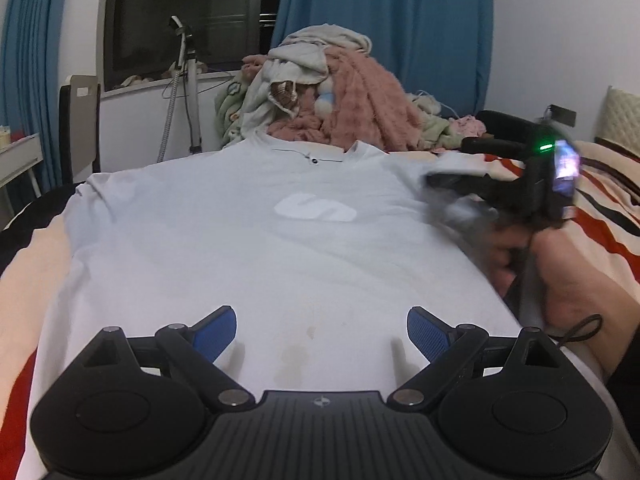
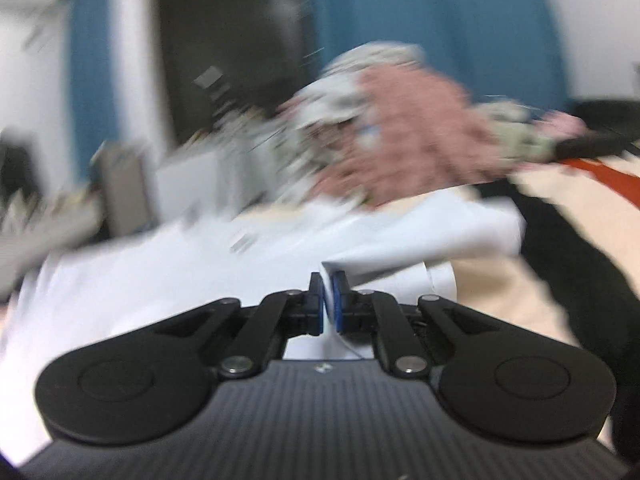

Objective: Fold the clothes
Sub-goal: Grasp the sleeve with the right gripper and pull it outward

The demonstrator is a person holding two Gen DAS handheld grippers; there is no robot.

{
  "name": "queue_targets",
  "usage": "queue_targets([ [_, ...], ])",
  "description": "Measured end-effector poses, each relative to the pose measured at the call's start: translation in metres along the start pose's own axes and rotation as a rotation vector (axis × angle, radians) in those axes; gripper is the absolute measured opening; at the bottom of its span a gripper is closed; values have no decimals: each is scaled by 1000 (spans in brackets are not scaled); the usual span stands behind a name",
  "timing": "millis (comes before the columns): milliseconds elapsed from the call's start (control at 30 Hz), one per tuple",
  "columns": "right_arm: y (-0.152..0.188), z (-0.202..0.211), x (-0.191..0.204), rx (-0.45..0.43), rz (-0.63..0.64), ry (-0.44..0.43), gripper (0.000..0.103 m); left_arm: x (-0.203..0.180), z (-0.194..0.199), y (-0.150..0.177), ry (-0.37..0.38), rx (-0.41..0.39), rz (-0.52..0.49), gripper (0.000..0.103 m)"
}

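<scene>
**White T-shirt flat on the bed, right sleeve pinched**

No real container is in view. The only thing that carries others is the bed (image 1: 600,200), with its cover striped in cream, red and black. On it, at the far end, lies a pile of laundry (image 1: 320,92): a fluffy pink blanket, a grey-white garment on top, and some pale green cloth at the sides.

The T-shirt (image 1: 248,248) lies spread flat on the bed, nearer than the pile, with its collar pointing to the pile. It is white or very pale grey, with a white printed logo (image 1: 316,209) in the chest area and a few faint brownish stains near the bottom edge. The left sleeve lies flat at the side. The right sleeve (image 2: 424,236) is lifted and bent over, so a fold shows there.

The left gripper (image 1: 321,332) is above the bottom part of the shirt, its blue pads (image 1: 216,330) wide apart and holding nothing. The right gripper (image 2: 328,306) has its fingers pressed together on the edge of the right sleeve; white cloth sits between the pads. The right wrist view is strongly blurred, so finer details there I cannot tell.

Behind the bed are blue curtains (image 1: 384,20) and a dark window (image 1: 180,12).
</scene>
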State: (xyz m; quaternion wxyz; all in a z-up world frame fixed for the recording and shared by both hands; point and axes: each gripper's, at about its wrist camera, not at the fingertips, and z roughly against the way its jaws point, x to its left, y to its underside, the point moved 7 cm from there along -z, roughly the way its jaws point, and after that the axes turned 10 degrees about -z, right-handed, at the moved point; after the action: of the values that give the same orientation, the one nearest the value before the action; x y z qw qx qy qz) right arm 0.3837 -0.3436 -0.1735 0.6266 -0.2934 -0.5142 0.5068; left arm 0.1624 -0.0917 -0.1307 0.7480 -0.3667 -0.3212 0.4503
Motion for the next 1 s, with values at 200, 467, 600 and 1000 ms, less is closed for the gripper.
queue_targets([
  [200,5,4,20,69,41,-99,18,5,-2,1,17,12,39,94],
  [467,-46,52,6,-146,-200,-245,68,9,-9,7,22,51,84,94],
  [600,-67,70,-57,-235,-436,-135,64,8,-13,9,30,65,89,94],
  [1000,-6,13,-131,-14,-684,-113,62,-1,-31,18,43,110,79,94],
])
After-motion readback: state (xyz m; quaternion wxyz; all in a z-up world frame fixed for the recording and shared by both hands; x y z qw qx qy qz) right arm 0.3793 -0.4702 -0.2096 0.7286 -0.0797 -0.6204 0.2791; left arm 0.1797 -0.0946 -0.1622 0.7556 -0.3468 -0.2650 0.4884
